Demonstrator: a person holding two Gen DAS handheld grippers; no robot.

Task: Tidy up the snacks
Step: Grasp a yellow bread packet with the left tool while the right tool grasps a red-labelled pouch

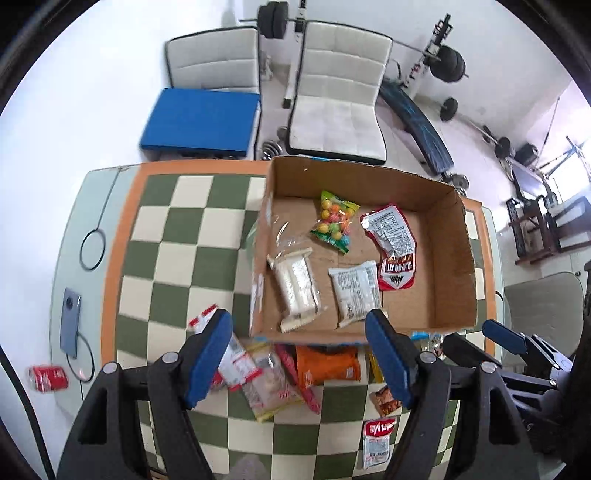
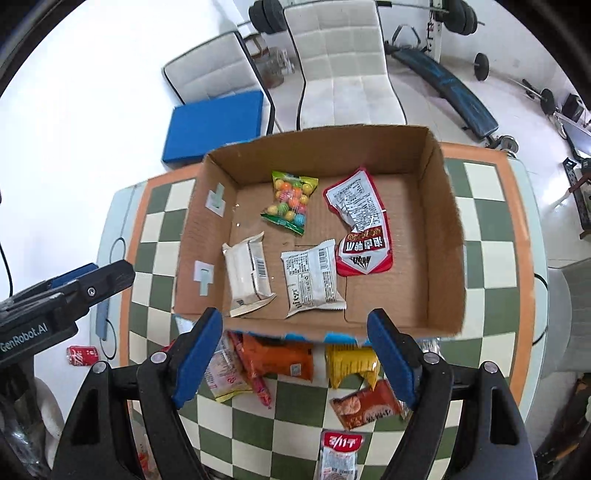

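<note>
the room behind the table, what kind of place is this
Probably a home room that doubles as a gym: a barbell on a rack and a slanted workout bench stand behind two white padded chairs, with a checkered table in front.

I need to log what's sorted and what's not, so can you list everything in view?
cardboard box: one, brown, open, on the table
candy bag: one, green with coloured balls, in the box
red pouch: one, red and white, in the box
white packs: two, in the box, side by side
loose snacks: several, orange, yellow, red and brown, on the table in front of the box
tablecloth: one, green and cream checks, orange border
chairs: two, white, behind the table
soda can: one, red, on the floor
left gripper: blue pads, open, empty
right gripper: blue pads, open, empty
</note>
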